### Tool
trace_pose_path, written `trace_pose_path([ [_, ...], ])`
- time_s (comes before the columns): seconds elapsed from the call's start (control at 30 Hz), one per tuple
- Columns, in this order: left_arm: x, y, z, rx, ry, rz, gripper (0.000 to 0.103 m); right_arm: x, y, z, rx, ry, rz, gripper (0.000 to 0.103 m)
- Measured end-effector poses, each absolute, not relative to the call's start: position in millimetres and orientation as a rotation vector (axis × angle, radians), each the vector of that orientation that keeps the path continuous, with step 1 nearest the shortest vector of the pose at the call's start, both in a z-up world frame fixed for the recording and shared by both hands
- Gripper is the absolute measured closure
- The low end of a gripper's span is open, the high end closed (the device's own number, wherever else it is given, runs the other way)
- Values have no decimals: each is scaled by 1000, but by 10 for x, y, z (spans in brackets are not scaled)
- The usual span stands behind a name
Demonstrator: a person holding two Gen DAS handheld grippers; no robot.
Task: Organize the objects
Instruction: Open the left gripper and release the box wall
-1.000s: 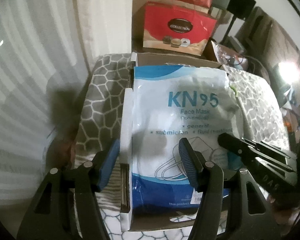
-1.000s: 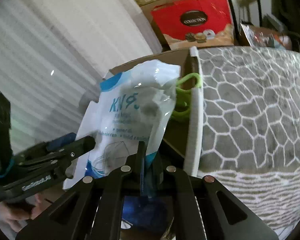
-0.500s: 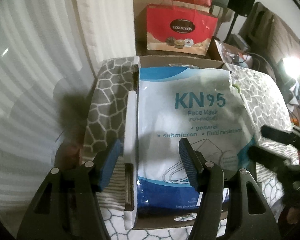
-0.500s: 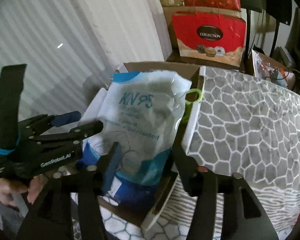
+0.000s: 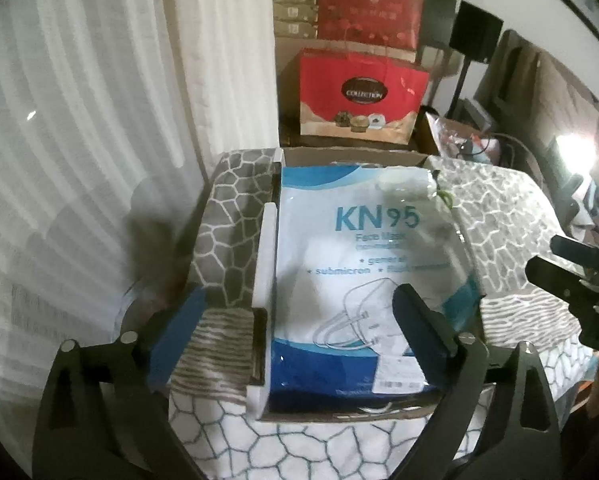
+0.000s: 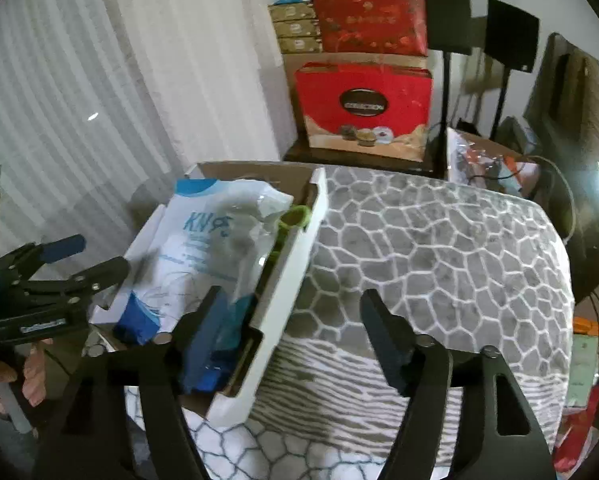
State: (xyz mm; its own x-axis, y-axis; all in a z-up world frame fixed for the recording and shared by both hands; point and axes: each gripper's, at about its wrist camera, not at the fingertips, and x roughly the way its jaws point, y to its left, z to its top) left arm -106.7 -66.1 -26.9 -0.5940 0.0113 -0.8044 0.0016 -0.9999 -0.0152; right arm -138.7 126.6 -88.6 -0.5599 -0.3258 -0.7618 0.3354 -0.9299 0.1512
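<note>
KN95 mask pack (image 5: 363,276) lies flat in the open cardboard box (image 5: 265,256) on the patterned bed (image 6: 439,248), its top right corner riding up over a green item (image 6: 295,218) at the box's right wall. Both grippers gaping wide w/ nothing held: left gripper (image 5: 295,332) hangs over the pack's lower end, right gripper (image 6: 291,336) sits off to the right, straddling the box wall and bedcover. Judged next: pack looks placed, so to finish well press that raised corner down w/ a fingertip, gently, since the slick crinkly film may spring back or drag the pack askew.
</note>
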Motion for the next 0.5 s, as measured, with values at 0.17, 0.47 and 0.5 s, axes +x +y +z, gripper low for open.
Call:
trace_pose_path([
  [0.17,-899,-575,-184,-1361,-59,2821,1,-1225,1403,-803,1166,56,-2575,8],
  [0.47,-659,-379,-127,-1309,-60,2836,0,-961,1760,-764,1154,65,-2708,1],
  [0.5,-641,-367,-130,-1313,-64,2836,0,-933,1791,-763,1153,57,-2713,1],
])
